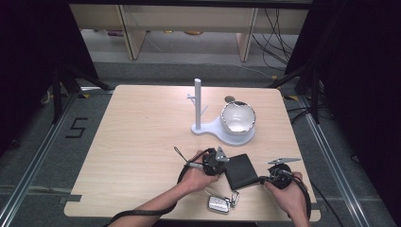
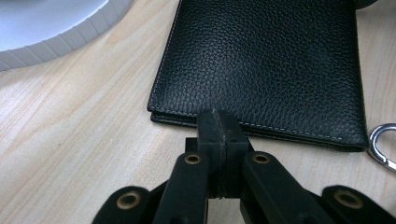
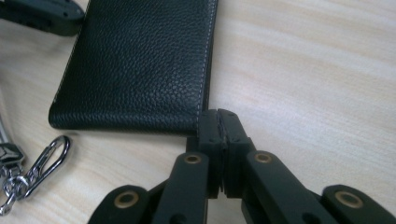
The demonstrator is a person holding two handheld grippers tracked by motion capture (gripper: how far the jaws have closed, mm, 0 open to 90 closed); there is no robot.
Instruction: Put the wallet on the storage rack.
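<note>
A black leather wallet (image 1: 241, 170) lies flat on the wooden table (image 1: 142, 142), near its front edge. My left gripper (image 1: 225, 165) is at the wallet's left side. In the left gripper view its jaws (image 2: 219, 122) are pressed together, tips against the wallet's (image 2: 266, 60) near edge, with nothing between them. My right gripper (image 1: 261, 179) is at the wallet's front right corner. In the right gripper view (image 3: 218, 122) its jaws stand together, touching that corner of the wallet (image 3: 140, 60). A hand holds each gripper.
A silver key fob with a carabiner (image 1: 221, 204) lies just in front of the wallet, close to the table's front edge. Behind the wallet stands a white stand (image 1: 197, 101) with a post and a white bowl (image 1: 238, 117) on its base.
</note>
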